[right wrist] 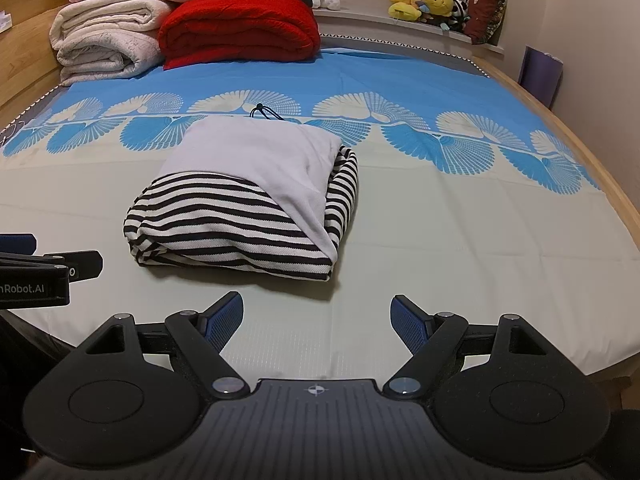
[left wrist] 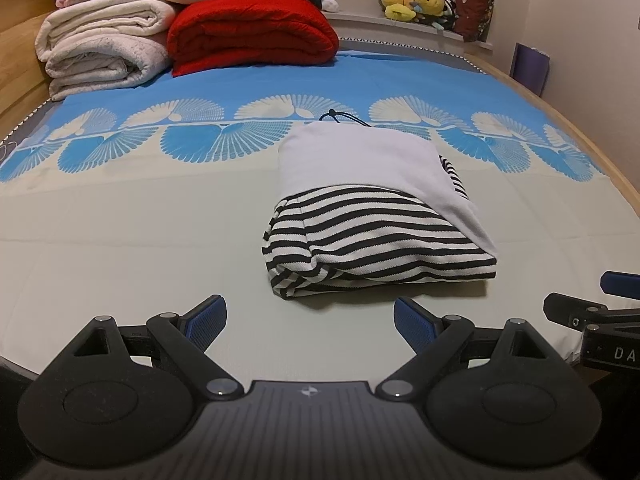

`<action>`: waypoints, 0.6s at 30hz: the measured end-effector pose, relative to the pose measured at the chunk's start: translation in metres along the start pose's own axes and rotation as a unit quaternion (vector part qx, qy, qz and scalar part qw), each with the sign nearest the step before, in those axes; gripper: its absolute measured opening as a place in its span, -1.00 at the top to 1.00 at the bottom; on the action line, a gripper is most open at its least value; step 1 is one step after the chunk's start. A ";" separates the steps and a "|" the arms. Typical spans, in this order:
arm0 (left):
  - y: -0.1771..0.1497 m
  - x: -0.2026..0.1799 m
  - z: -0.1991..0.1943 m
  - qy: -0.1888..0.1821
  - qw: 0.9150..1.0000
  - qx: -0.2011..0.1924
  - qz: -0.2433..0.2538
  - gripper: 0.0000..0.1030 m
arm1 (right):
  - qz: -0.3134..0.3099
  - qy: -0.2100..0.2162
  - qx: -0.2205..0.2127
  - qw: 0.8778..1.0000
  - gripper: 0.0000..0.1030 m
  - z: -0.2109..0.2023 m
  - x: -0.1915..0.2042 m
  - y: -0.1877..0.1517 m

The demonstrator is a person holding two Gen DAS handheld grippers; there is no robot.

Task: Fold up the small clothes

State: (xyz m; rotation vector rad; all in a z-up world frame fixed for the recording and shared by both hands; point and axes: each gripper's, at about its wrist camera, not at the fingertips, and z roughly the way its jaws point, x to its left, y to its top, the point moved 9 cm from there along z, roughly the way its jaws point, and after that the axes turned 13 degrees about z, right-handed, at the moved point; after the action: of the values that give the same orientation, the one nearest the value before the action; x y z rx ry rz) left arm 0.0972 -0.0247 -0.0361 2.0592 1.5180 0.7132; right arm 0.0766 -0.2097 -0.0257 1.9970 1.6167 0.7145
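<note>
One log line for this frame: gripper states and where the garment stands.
left gripper: open, empty | right gripper: open, empty | striped garment: folded bundle on bed sheet, untouched

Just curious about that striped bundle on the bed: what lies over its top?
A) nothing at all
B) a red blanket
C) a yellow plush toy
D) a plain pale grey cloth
D: a plain pale grey cloth is draped over the top of the folded striped garment, while the red blanket sits farther back on the bed.
</note>
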 end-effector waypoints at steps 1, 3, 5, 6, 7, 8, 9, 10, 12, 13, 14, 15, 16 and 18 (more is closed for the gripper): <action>0.000 0.000 0.000 0.000 1.000 0.000 0.000 -0.82 | 0.000 0.000 0.000 1.000 -0.59 0.000 0.000 0.000; 0.000 0.000 0.000 0.000 1.000 0.000 0.000 -0.82 | -0.001 0.000 0.000 1.000 -0.59 0.000 0.000 0.000; 0.000 0.000 0.000 0.000 1.000 0.000 0.000 -0.82 | -0.001 0.000 0.000 1.000 -0.59 0.000 0.000 0.000; 0.000 0.000 0.000 0.000 1.000 0.000 0.001 -0.82 | -0.001 0.000 0.000 1.000 -0.59 0.000 0.000 0.000; 0.000 0.000 0.000 0.000 1.000 -0.001 0.001 -0.82 | 0.000 0.000 0.000 1.000 -0.59 0.000 0.000 0.000; 0.001 -0.001 0.000 -0.001 1.000 -0.001 0.001 -0.82 | 0.000 0.000 0.000 1.000 -0.59 0.000 0.000 0.000; 0.001 -0.001 0.000 -0.001 1.000 -0.002 0.001 -0.82 | 0.000 0.000 0.000 1.000 -0.59 0.000 0.000 0.000; 0.001 -0.001 -0.001 -0.001 1.000 -0.002 0.001 -0.82 | 0.000 0.000 0.000 1.000 -0.59 0.000 0.000 0.000; 0.001 -0.002 -0.001 -0.001 1.000 -0.002 0.001 -0.82 | 0.000 0.000 0.000 1.000 -0.59 0.000 0.000 0.000; 0.001 -0.002 -0.001 -0.001 1.000 -0.003 0.001 -0.82 | -0.001 0.000 0.000 1.000 -0.59 0.000 0.000 0.000; 0.001 -0.002 -0.001 -0.002 1.000 -0.003 0.002 -0.82 | -0.001 0.000 0.000 1.000 -0.59 0.000 0.000 0.000; 0.001 -0.003 -0.001 -0.002 1.000 -0.004 0.002 -0.82 | 0.000 0.000 0.000 1.000 -0.59 0.000 0.000 0.000; 0.001 -0.003 -0.001 -0.002 1.000 -0.004 0.002 -0.82 | 0.000 0.000 0.000 1.000 -0.59 0.000 0.000 0.000; 0.001 -0.003 0.000 -0.002 1.000 -0.004 0.002 -0.82 | 0.000 -0.001 0.000 1.000 -0.59 0.000 0.000 0.000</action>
State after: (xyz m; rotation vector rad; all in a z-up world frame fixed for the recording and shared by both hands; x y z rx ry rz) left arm 0.0968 -0.0278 -0.0356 2.0576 1.5072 0.7137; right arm 0.0765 -0.2094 -0.0256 1.9971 1.6162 0.7133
